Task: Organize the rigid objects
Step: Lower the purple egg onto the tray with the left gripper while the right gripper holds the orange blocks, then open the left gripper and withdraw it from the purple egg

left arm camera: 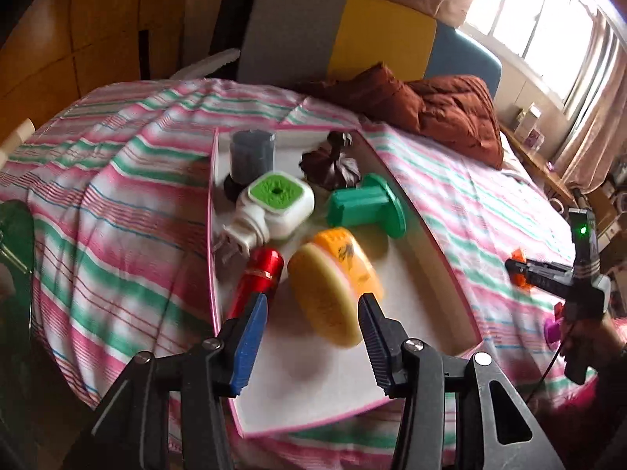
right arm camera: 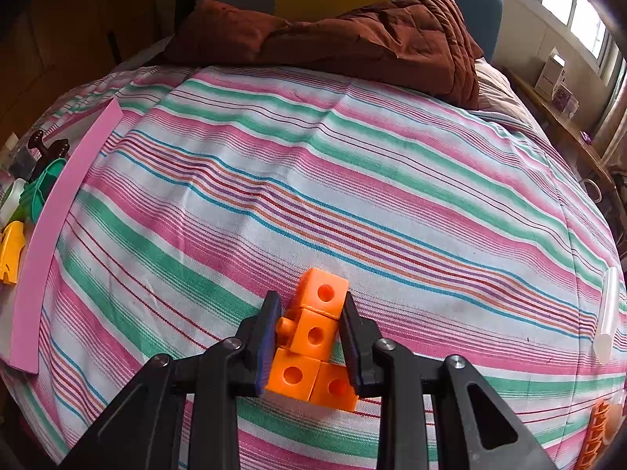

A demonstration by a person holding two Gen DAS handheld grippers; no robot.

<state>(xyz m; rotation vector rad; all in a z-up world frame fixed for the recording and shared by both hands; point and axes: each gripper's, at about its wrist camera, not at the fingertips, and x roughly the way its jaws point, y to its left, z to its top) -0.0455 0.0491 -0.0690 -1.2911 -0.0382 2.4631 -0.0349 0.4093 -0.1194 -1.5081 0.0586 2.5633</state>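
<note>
Right claw (right arm camera: 309, 337) clamping four joined orange cubes (right arm camera: 313, 337), left claw (left arm camera: 313, 313) parted, six objects in box (left arm camera: 411, 235).

In the left wrist view, the red tube (left arm camera: 260, 280) is partly covered by the blue pad of the left claw (left arm camera: 311, 319), so its near end cannot be seen. The foot of the grey cup (left arm camera: 250, 154) is hidden behind the white plug thing (left arm camera: 274, 205). A green shape (left arm camera: 15, 235) is cut off at the left edge. In the right wrist view, the orange toy (right arm camera: 601, 436) in the bottom corner is cut off, and the back of the orange blocks (right arm camera: 313, 337) is hidden between the pads of the right claw (right arm camera: 311, 335).
</note>
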